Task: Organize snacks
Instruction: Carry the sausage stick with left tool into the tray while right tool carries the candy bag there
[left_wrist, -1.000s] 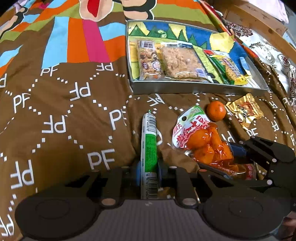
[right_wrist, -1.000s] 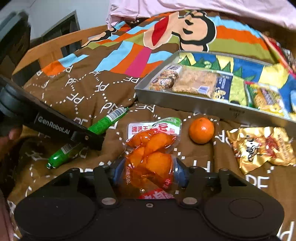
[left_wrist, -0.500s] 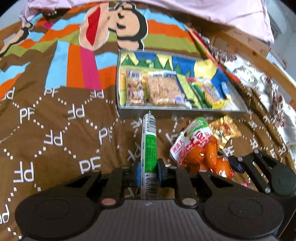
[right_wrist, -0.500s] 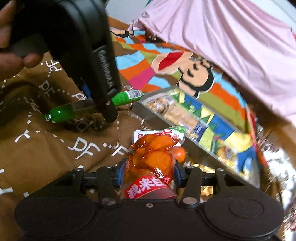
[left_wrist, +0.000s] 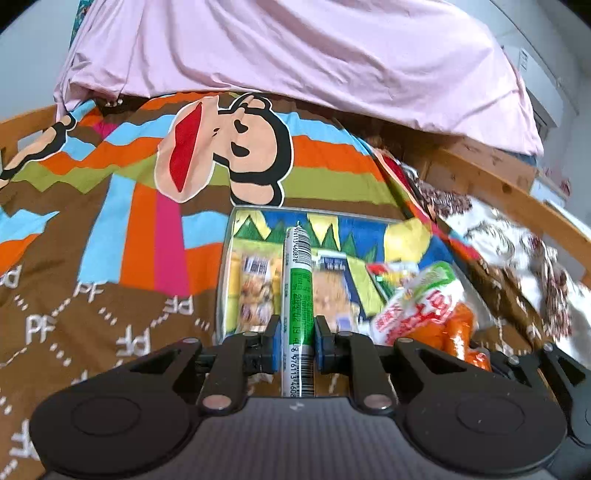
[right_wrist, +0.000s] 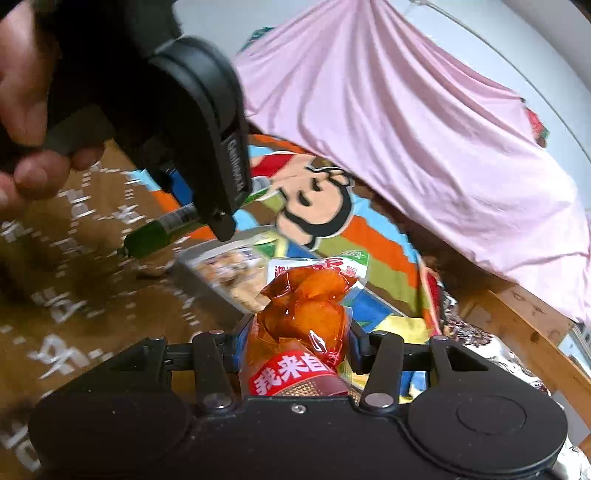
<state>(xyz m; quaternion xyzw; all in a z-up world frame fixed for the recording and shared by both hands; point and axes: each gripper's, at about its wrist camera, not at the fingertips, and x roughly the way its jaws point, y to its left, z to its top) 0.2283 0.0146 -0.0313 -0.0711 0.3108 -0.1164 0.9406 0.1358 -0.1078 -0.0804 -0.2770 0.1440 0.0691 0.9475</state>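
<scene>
Snacks lifted off bedspread; tray seemingly nearer.

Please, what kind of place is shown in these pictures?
Most likely a bedroom: the snacks are handled over a bed with a cartoon-print bedspread, a pink sheet heaped behind it, and a wooden bed frame along the edge.

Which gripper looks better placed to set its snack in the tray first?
Probably left. The left gripper holds the green stick pointing straight over the tray; the right gripper's orange packet sits off the tray's side.
</scene>
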